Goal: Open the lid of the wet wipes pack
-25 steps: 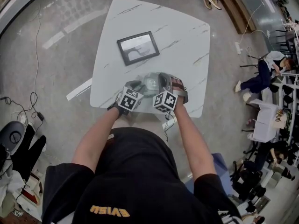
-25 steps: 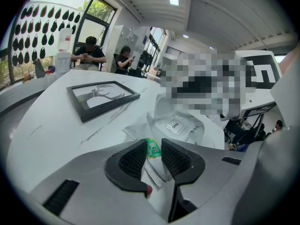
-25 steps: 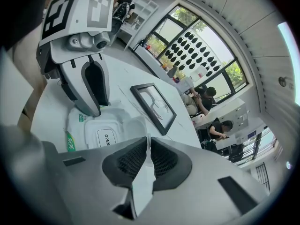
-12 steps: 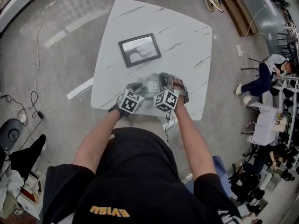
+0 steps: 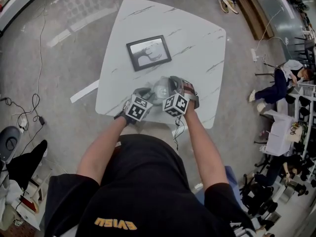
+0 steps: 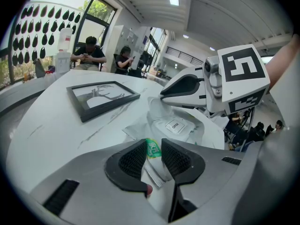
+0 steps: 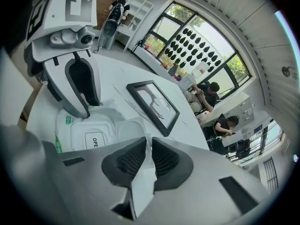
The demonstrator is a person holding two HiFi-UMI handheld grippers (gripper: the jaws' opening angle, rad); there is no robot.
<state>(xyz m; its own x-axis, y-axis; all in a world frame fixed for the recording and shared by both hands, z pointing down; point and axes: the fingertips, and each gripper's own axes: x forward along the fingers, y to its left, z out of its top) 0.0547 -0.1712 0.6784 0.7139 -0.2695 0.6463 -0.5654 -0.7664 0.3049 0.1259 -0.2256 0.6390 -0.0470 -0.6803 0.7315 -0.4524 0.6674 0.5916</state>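
One soft white pack (image 6: pixel 187 130) of wet wipes lies near the tabletop's (image 5: pixel 197 38) near edge, with a black frame (image 5: pixel 148 52) lying apart beyond it. Its moulded lid (image 7: pixel 101 128) sits flat and shut, with a small sticker (image 6: pixel 175 125) on it reading "OPEN". Green print marks one end of the pack. The left gripper (image 6: pixel 153 147) is clenched on that green-printed end. The right gripper (image 7: pixel 148 146) is clenched on a thin white flap at the other end.
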